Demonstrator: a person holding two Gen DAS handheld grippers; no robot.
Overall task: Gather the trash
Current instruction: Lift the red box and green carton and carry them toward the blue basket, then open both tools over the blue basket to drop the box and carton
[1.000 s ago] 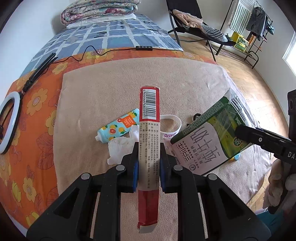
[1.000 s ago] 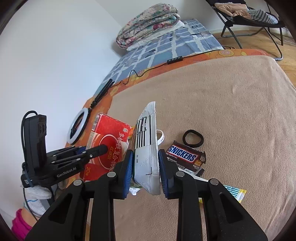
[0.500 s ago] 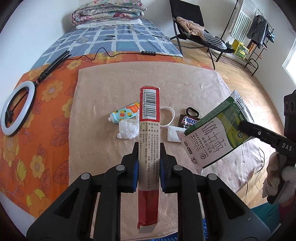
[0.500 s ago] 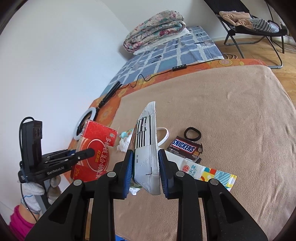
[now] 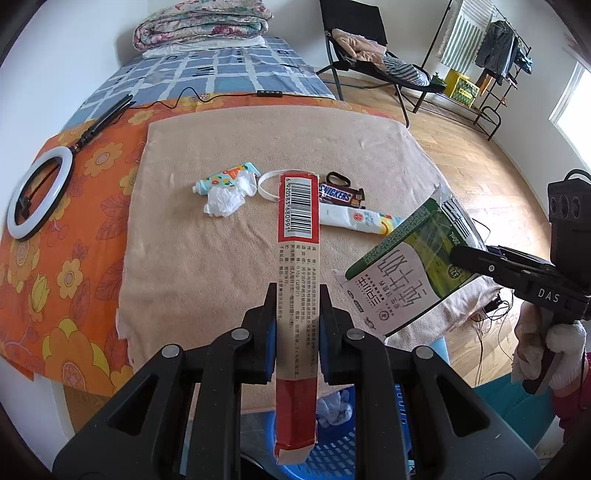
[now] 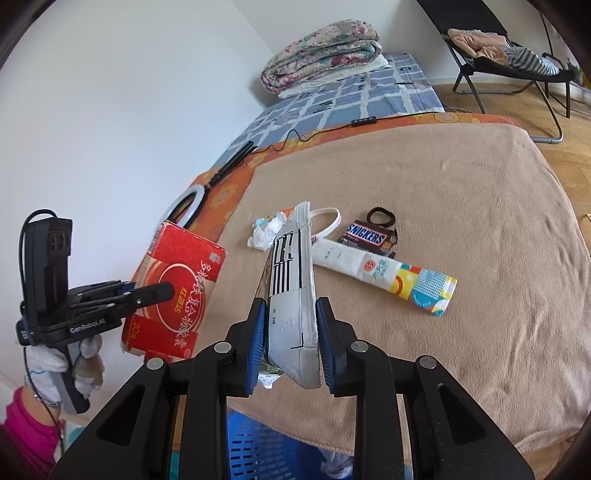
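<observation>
My left gripper [image 5: 297, 306] is shut on a flattened red cardboard box [image 5: 297, 266], held edge-on in the air; the right wrist view shows the box's red face [image 6: 177, 291]. My right gripper [image 6: 290, 325] is shut on a flattened milk carton [image 6: 293, 280], green and white in the left wrist view [image 5: 402, 277]. Both are held over the near edge of the bed, above a blue basket [image 5: 328, 458] that also shows below in the right wrist view [image 6: 255, 454]. On the tan blanket [image 5: 207, 273] lie a crumpled tissue [image 5: 223, 197], a small colourful tube [image 5: 225, 175], a Snickers wrapper [image 5: 340, 194] and a long white wrapper [image 5: 354, 219].
A white band [image 5: 266, 184] and a black ring [image 5: 339, 180] lie among the trash. A ring light [image 5: 38, 197] with its stand lies on the orange flowered sheet at left. Folded quilts [image 5: 201, 24] sit at the bed's far end. A folding chair [image 5: 369, 51] stands on the wooden floor.
Both grippers have pulled back and up from the blanket with the box and the carton still held. The blue basket has come into view below them.
</observation>
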